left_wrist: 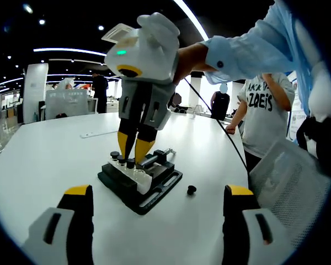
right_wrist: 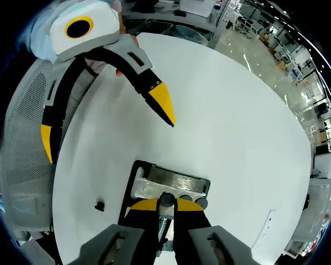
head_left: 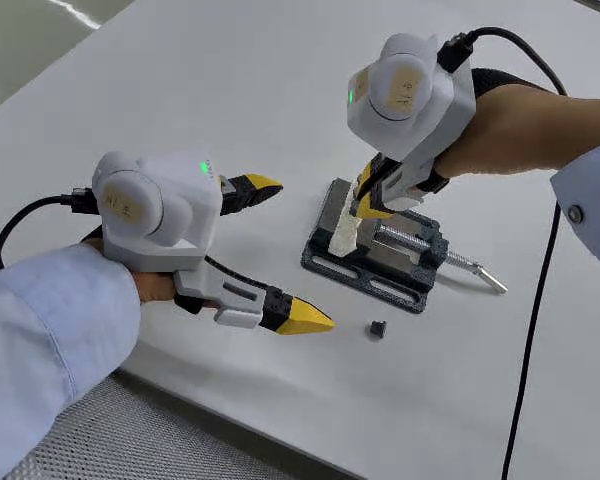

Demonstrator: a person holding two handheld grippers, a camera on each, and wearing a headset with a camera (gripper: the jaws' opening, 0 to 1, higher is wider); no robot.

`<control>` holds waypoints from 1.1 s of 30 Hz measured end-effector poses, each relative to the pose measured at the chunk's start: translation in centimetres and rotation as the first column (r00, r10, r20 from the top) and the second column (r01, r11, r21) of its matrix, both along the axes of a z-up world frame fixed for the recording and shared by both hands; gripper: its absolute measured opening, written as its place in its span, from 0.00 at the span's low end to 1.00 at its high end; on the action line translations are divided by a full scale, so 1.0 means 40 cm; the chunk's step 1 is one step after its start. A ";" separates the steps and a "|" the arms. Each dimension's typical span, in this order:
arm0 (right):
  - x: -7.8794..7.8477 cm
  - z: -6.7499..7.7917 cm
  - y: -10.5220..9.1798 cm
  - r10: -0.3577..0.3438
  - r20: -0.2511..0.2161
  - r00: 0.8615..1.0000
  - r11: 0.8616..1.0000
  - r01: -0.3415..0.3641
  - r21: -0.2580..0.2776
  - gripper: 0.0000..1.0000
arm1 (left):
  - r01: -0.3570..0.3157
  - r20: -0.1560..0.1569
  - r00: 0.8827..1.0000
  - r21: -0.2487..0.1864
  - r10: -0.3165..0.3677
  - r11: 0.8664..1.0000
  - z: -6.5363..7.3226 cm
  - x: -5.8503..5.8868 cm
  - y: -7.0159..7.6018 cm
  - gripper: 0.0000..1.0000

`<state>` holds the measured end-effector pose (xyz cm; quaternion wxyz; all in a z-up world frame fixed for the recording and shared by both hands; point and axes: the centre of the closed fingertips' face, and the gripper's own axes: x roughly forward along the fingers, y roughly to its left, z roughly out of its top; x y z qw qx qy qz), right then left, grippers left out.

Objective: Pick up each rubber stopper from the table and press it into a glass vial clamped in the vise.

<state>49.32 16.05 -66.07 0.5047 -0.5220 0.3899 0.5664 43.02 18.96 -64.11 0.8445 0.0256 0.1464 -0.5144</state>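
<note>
The right gripper (right_wrist: 166, 205) has its jaws pinched almost together on a rubber stopper (right_wrist: 166, 197) among the vials (right_wrist: 183, 196) in the vise (right_wrist: 171, 179). The left gripper (left_wrist: 158, 190) has its jaws spread wide, holding nothing. A loose stopper (left_wrist: 191, 189) lies on the worktop (left_wrist: 55, 149) ahead, nearer its right jaw. A bystander's shirt (left_wrist: 259, 110) reads roughly "ZOE'S".

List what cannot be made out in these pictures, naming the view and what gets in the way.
Left gripper view: how many vials in the vise are stoppered; small, and the right gripper stands in front.
Right gripper view: whether that gripper holds a stopper; its yellow tips cover the spot.
Head view: the vials, hidden behind the right gripper.
Head view: the loose stopper, too small to show which end is up.
</note>
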 end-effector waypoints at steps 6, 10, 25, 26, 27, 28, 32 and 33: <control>-0.001 0.000 0.002 0.048 0.013 0.999 0.998 -0.047 -0.035 0.04 | 0.000 -0.001 1.000 -0.004 0.000 1.000 0.001 0.000 0.000 0.97; -0.001 -0.001 0.004 0.067 0.019 0.998 0.996 -0.066 -0.053 0.04 | -0.002 0.001 1.000 -0.007 0.002 1.000 0.004 0.001 0.000 0.96; -0.001 -0.004 0.003 0.080 0.018 0.997 0.994 -0.078 -0.083 0.04 | -0.003 0.001 1.000 -0.016 0.003 1.000 0.007 0.001 0.000 0.95; -0.001 -0.005 0.003 0.080 0.017 0.997 0.993 -0.078 -0.084 0.04 | -0.003 0.001 1.000 -0.016 0.003 1.000 0.007 0.001 0.000 0.95; -0.001 -0.005 0.003 0.080 0.017 0.997 0.993 -0.078 -0.085 0.04 | -0.003 0.002 1.000 -0.015 0.003 1.000 0.007 0.001 0.000 0.95; -0.001 -0.006 0.003 0.081 0.016 0.997 0.993 -0.079 -0.086 0.04 | -0.004 0.001 1.000 -0.016 0.004 1.000 0.007 0.001 0.000 0.95; 0.000 -0.007 0.002 0.086 0.017 0.996 0.992 -0.084 -0.091 0.04 | -0.005 0.001 1.000 -0.019 0.005 1.000 0.008 0.002 0.001 0.95; 0.000 -0.007 0.002 0.086 0.017 0.996 0.992 -0.085 -0.091 0.04 | -0.005 0.001 1.000 -0.019 0.005 1.000 0.008 0.002 0.001 0.95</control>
